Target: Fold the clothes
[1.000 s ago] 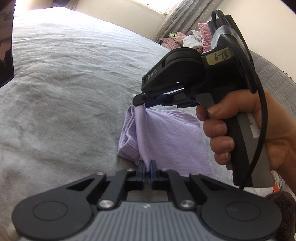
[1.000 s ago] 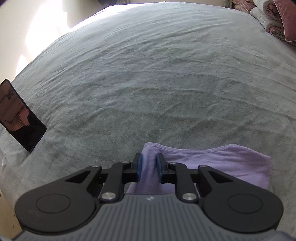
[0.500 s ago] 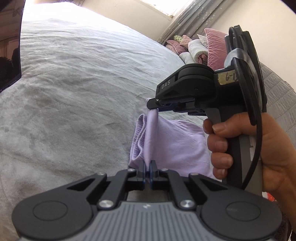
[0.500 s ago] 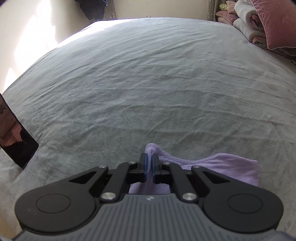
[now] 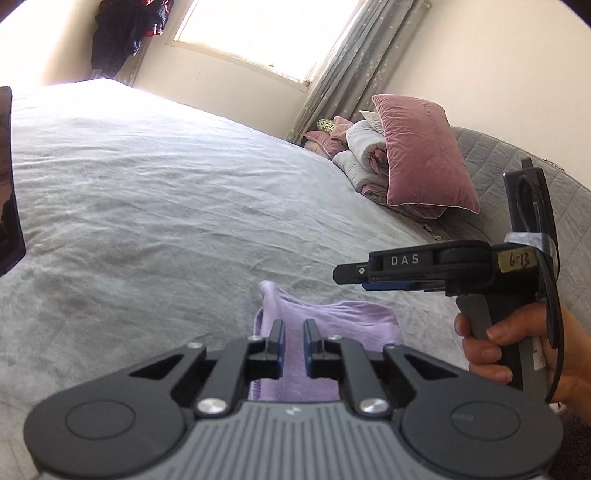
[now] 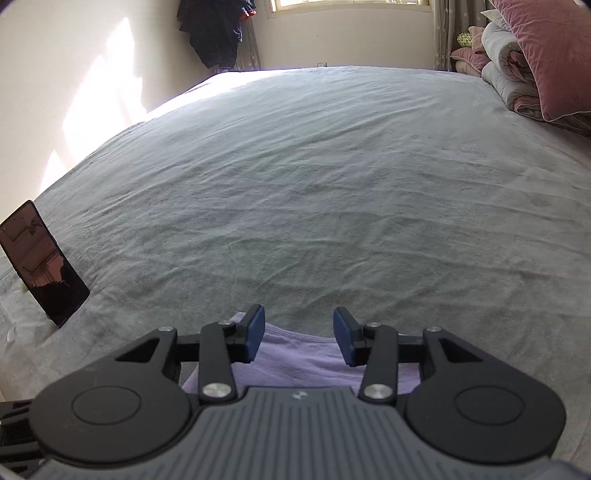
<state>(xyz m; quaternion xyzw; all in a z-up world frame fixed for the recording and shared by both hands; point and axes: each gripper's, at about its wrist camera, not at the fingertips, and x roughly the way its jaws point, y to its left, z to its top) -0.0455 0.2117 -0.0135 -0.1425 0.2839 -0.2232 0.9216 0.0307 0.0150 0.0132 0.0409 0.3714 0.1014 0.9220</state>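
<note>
- my left gripper (image 5: 293, 345) is closest in the left cam; jaws parted a little, nothing between them, just the shirt (image 5: 332, 325) showing through the gap below
- right gripper (image 6: 299, 338) in its own cam has the jaws spread wide, also empty; the shirt's edge runs right under the blue pads (image 6: 255, 338)
- the shirt itself is lilac and lies folded in a small bundle on the bed (image 6: 314, 184), near the edge closest to me; one corner pokes up a bit at the far left of it in the left cam
- from the left cam I can see the right gripper side-on, off to the right and above the shirt, not touching it; a hand (image 5: 491, 354) is wrapped round its handle; there's a taped label on the body and a black cable looping at the back
- phone (image 6: 42, 264) propped upright on the bed off to the left, screen dark
- further back the grey bedcover is wrinkled but otherwise bare
- pink pillow (image 5: 421, 155) leaning on rolled bedding at the headboard; window (image 5: 258, 33) with a curtain behind that; dark clothes (image 6: 218, 29) hanging in the far corner
</note>
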